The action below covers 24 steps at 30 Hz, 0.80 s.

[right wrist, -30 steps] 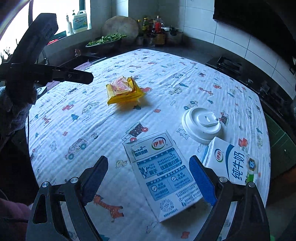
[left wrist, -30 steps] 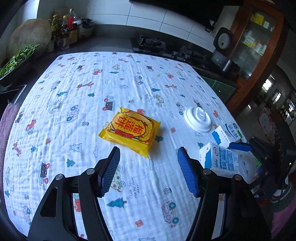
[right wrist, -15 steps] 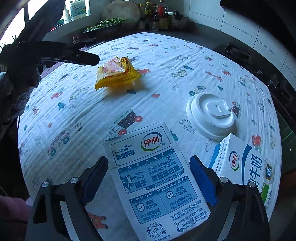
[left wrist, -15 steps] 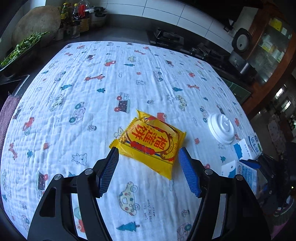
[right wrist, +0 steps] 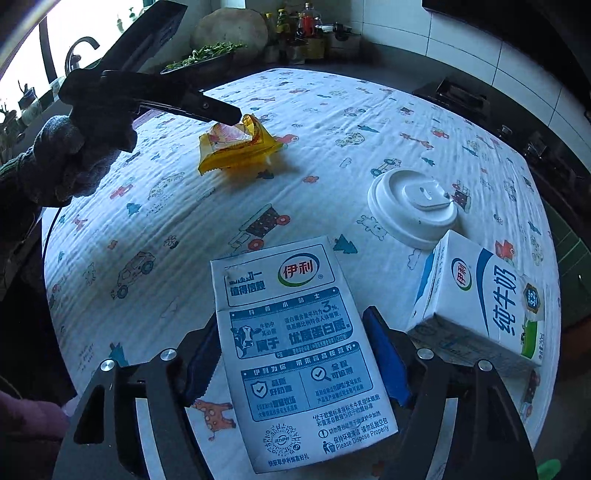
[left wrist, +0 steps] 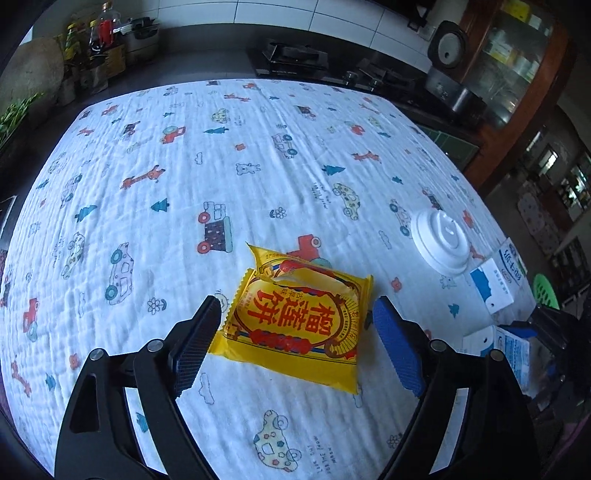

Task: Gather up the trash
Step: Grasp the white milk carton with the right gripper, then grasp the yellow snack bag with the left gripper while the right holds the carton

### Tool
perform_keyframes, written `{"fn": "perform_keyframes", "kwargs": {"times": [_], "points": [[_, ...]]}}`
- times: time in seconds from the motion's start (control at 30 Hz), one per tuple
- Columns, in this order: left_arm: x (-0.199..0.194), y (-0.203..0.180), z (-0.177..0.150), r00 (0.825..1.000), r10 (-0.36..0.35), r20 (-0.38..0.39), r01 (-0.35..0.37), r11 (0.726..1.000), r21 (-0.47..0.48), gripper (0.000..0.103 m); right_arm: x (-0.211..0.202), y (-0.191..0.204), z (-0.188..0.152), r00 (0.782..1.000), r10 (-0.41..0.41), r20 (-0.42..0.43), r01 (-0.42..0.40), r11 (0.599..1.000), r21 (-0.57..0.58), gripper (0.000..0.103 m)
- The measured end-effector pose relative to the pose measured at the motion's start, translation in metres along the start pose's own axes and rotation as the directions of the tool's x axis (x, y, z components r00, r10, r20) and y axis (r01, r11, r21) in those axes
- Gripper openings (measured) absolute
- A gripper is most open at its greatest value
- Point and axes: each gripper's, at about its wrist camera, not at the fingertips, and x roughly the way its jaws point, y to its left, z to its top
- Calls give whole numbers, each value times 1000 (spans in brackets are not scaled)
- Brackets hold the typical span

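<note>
A torn yellow snack wrapper (left wrist: 295,317) lies on the patterned tablecloth (left wrist: 221,155). My left gripper (left wrist: 295,343) is open, its fingers on either side of the wrapper's near end. The wrapper also shows in the right wrist view (right wrist: 236,147), with the left gripper's finger (right wrist: 207,107) above it. A flattened blue-and-white milk carton (right wrist: 295,350) lies between the open jaws of my right gripper (right wrist: 295,358); the pads stand close beside its edges. A second, whole milk carton (right wrist: 480,306) lies to its right. A white cup lid (right wrist: 413,206) rests behind them.
The lid (left wrist: 441,240) and cartons (left wrist: 495,280) sit near the table's right edge in the left wrist view. Bottles (right wrist: 306,33) and greens (right wrist: 207,51) stand on the dark counter behind the table. A stove (left wrist: 295,59) is at the back.
My left gripper moved forward until the yellow wrapper came between its fingers. My right gripper moved forward over the flattened carton, which now lies between its jaws.
</note>
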Motion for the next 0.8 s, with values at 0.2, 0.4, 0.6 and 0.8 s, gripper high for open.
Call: {"fn": "perform_keyframes", "kwargs": {"times": [0.2,0.4,0.6,0.8], "points": [[12,13,1,999,-10,-33,9,1000,-1,89,-3,8,-5,1000,-2,3,2,1000,0,71],[23,16,-4,998,-40,-55,39,999,-23,90,-3,7,-6,1000,-1,10,1,1000,11,71],[19,2,-12,999,-29,-24,30,999,38,72,-3,8,-7,1000,-5,19,5,1000,22,71],[8,-1,-21,998,-62,5,61,998,35,35,-8,13,-12,999,-4,39,2,999,41,71]]}}
